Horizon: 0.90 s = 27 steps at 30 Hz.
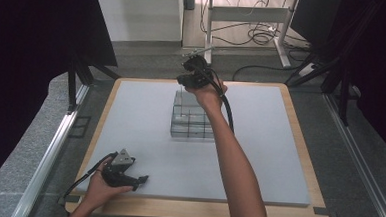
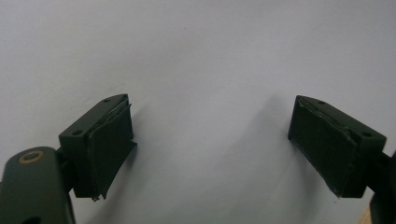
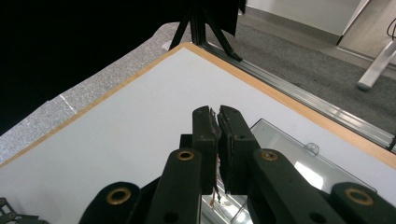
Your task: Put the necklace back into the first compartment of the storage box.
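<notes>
A clear stepped plastic box (image 1: 193, 122) with several compartments stands in the middle of the grey mat (image 1: 264, 147). My right gripper (image 1: 186, 82) hovers just over the box's top step at its far side, jaws pointing down. In the right gripper view the right gripper (image 3: 218, 112) is shut, pads pressed together, above the box's clear lid (image 3: 289, 154). Thin strands hang below the pads; I cannot tell whether they are held. My left gripper (image 1: 142, 178) rests on the mat near the front left corner. The left gripper (image 2: 210, 140) stands open, with bare mat (image 2: 196, 46) between its jaws.
The mat lies on a wooden-edged table (image 1: 300, 124). Black curtains (image 1: 30, 30) hang at the left and back right. A metal rail (image 1: 54, 146) runs along the left side. White desk legs and loose cables (image 1: 255, 31) lie on the floor behind the table.
</notes>
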Motion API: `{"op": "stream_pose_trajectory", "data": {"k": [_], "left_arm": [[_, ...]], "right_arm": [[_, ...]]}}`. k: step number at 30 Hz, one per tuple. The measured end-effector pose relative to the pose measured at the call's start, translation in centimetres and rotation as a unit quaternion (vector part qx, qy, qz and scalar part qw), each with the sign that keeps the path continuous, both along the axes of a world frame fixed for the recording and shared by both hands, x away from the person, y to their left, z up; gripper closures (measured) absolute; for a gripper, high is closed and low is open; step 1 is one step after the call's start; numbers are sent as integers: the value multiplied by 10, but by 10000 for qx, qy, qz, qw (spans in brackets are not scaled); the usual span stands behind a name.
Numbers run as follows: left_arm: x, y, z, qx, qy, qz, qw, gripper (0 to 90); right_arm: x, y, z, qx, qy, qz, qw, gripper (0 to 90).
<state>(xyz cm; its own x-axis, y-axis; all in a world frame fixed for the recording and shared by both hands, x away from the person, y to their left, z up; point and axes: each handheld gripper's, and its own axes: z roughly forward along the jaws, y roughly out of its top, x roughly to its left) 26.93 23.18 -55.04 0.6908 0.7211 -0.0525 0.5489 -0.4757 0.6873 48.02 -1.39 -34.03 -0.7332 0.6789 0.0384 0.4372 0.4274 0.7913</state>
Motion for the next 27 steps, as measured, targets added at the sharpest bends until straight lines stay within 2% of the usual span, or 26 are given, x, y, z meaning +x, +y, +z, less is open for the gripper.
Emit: {"op": "stream_pose_trajectory", "data": {"k": [14, 19, 27], "left_arm": [[0, 0, 0, 11, -15, -2, 10000, 139], [0, 0, 0, 13, -13, -5, 10000, 139], [0, 0, 0, 20, -12, -1, 10000, 139]], "right_arm": [[6, 10, -25, -196, 147, -25, 9997, 841], [6, 10, -36, -381, 253, -15, 9990, 841], [9, 7, -55, -444, 477, -30, 9979, 840]]}}
